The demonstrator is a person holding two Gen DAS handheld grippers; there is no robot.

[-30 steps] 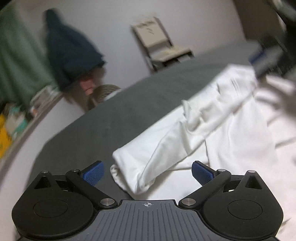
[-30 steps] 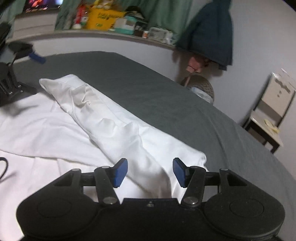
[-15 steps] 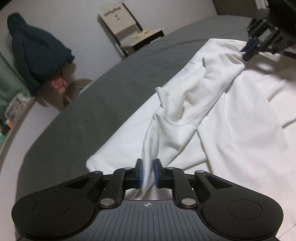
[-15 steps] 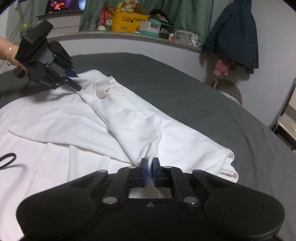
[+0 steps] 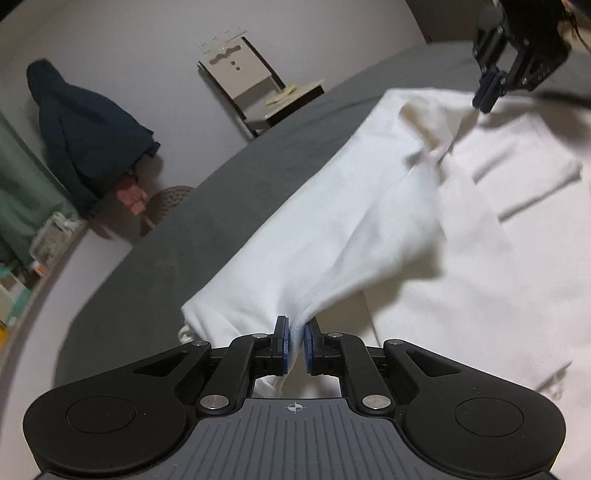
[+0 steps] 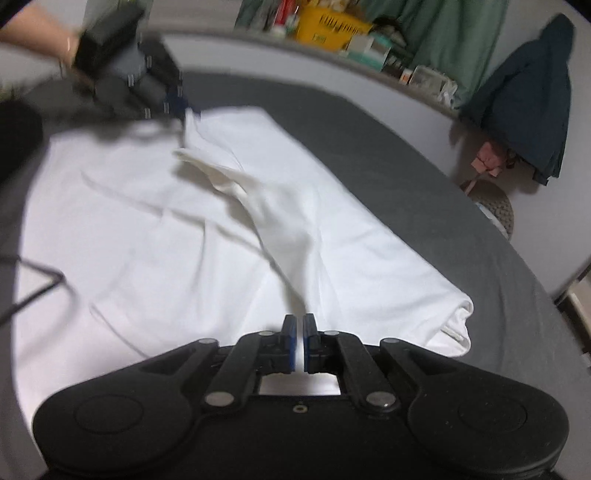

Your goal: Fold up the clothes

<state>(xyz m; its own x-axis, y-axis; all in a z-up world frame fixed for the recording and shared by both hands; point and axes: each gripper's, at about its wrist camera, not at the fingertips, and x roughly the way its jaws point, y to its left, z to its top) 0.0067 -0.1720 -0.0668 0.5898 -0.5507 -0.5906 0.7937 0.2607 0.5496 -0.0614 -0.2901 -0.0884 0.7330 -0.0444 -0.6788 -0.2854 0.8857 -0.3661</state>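
Note:
A white garment point(image 5: 332, 221) lies spread on a grey bed cover point(image 5: 184, 240), with one long fold raised along its edge. My left gripper point(image 5: 294, 328) is shut on one end of that fold, with cloth pinched between the blue pads. The right gripper point(image 5: 487, 98) holds the far end, at top right of the left wrist view. In the right wrist view the right gripper point(image 6: 300, 325) has white fabric point(image 6: 147, 221) between its pads; its jaws are opening slightly but still press the cloth. The left gripper point(image 6: 181, 107) shows blurred at upper left, gripping the fold.
A beige chair point(image 5: 258, 88) and a dark jacket point(image 5: 85, 129) hanging on the wall stand beyond the bed. A woven basket point(image 6: 495, 206) sits by the wall. A cluttered shelf point(image 6: 332, 33) runs behind the bed. A black cable point(image 6: 33, 291) crosses the garment.
Both grippers went from open to shut on the raised fold. Since then the fold has been drawn tighter between them, and both views have rolled and shifted.

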